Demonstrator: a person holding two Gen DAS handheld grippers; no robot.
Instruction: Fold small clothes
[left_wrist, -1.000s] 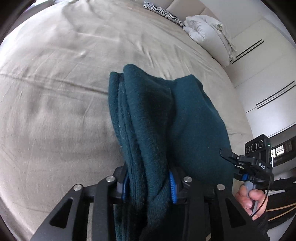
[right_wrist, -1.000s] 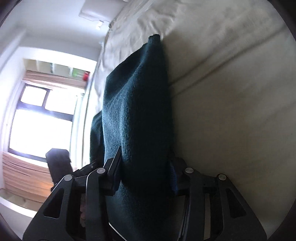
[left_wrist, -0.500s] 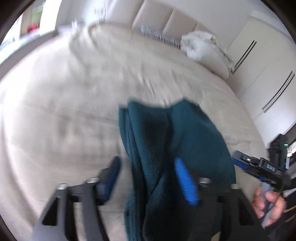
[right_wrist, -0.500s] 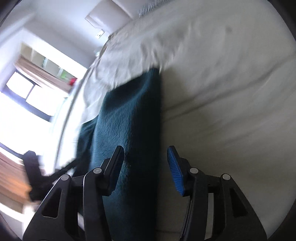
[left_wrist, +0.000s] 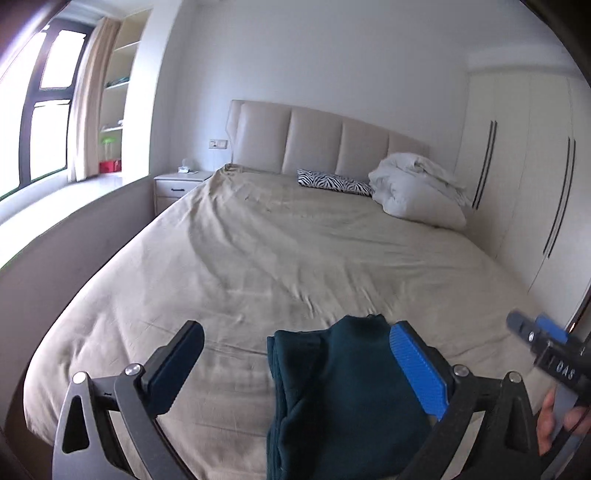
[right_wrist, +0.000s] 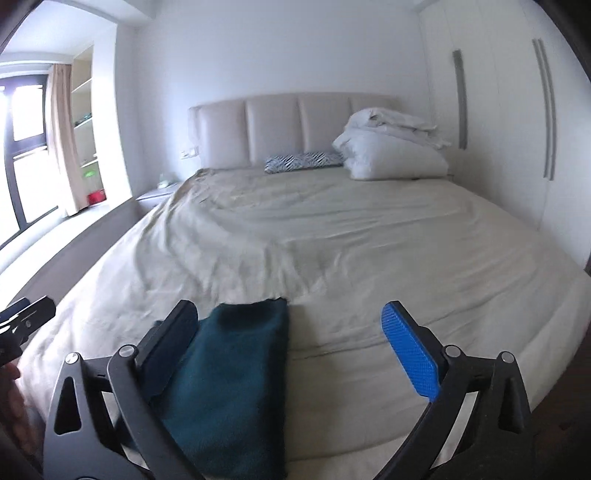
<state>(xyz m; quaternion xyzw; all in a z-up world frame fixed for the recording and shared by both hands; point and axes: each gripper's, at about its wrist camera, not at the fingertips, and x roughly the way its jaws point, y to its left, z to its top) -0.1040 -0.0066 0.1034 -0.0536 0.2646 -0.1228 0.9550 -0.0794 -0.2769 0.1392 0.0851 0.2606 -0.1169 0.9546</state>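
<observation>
The dark teal knitted garment lies folded into a narrow stack of layers on the beige bed sheet, close to the foot edge of the bed, at about six o'clock in both wrist views. Judging from its compact shape, the folding of this piece looks finished (whether one more fold is intended cannot be told from here), and no other small clothes show on the sheet.

The left gripper stands spread wide and empty, its blue-padded finger just beside the garment's right edge. The right gripper is likewise splayed wide with nothing in it, the garment lying low at seven o'clock by its dark finger.

A second ago both claws were clamped on the teal cloth and held it close over the sheet; half a second ago they were parting. Now they have let go and drawn back and up, so the padded headboard, the zebra-print pillow and the rumpled white duvet at twelve to one o'clock have come into sight.
</observation>
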